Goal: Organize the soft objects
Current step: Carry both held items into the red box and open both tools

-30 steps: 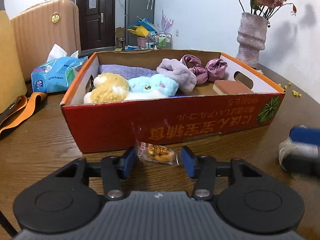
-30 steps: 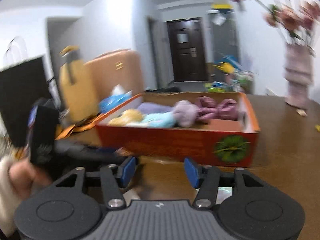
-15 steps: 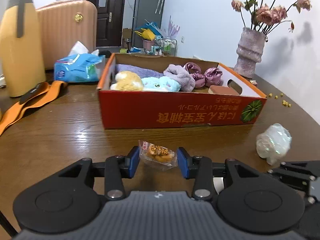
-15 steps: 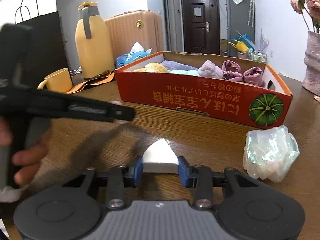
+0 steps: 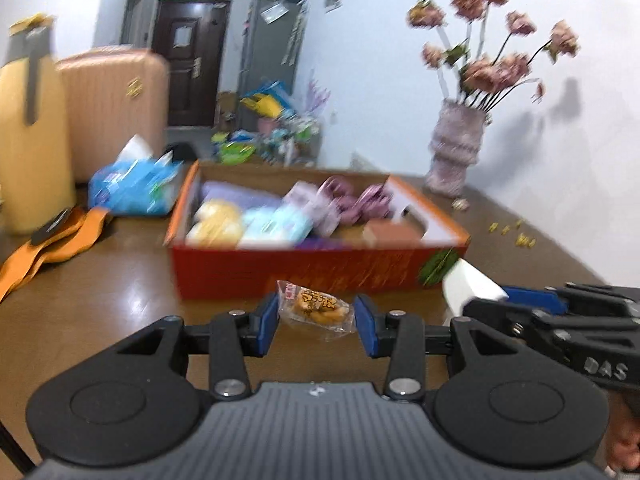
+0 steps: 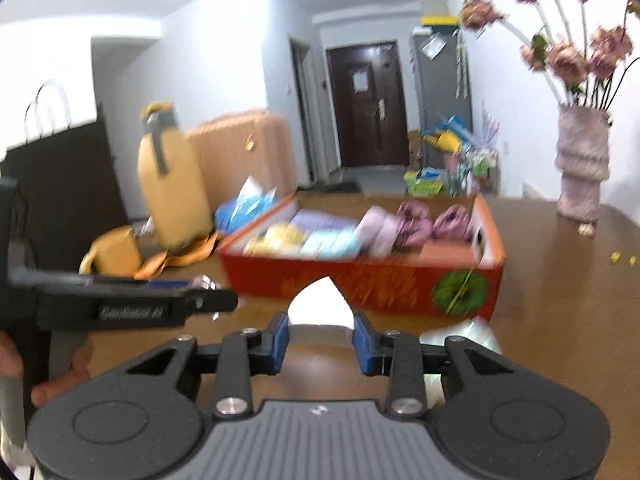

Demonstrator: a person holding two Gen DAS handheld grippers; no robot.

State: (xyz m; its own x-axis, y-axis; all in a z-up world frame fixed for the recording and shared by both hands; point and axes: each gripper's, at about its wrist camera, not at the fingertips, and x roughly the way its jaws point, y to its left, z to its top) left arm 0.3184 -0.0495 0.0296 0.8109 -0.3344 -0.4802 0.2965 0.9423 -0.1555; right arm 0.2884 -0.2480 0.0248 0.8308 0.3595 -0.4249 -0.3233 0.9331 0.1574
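My left gripper (image 5: pixel 316 322) is shut on a clear snack packet (image 5: pixel 317 307) and holds it above the table in front of the red cardboard box (image 5: pixel 304 270). My right gripper (image 6: pixel 320 338) is shut on a white wedge-shaped sponge (image 6: pixel 320 307), also lifted; the sponge shows in the left wrist view (image 5: pixel 470 283). The box (image 6: pixel 360 280) holds a yellow plush (image 5: pixel 216 224), a blue plush (image 5: pixel 276 228), a lilac cloth, purple scrunchies (image 5: pixel 360 202) and a pink block (image 5: pixel 390 234). The left gripper shows in the right wrist view (image 6: pixel 208 294).
A crinkled iridescent wrapper (image 6: pixel 464 334) lies on the brown table right of my right gripper. A vase of flowers (image 5: pixel 456 152) stands at the back right. A tissue pack (image 5: pixel 134 184), a yellow flask (image 5: pixel 30 152), an orange strap (image 5: pixel 52 246) and a yellow mug (image 6: pixel 114 250) are at the left.
Both grippers have risen off the table with their loads, the packet and the sponge. The view is blurred by motion. The right gripper now sits close beside my left.
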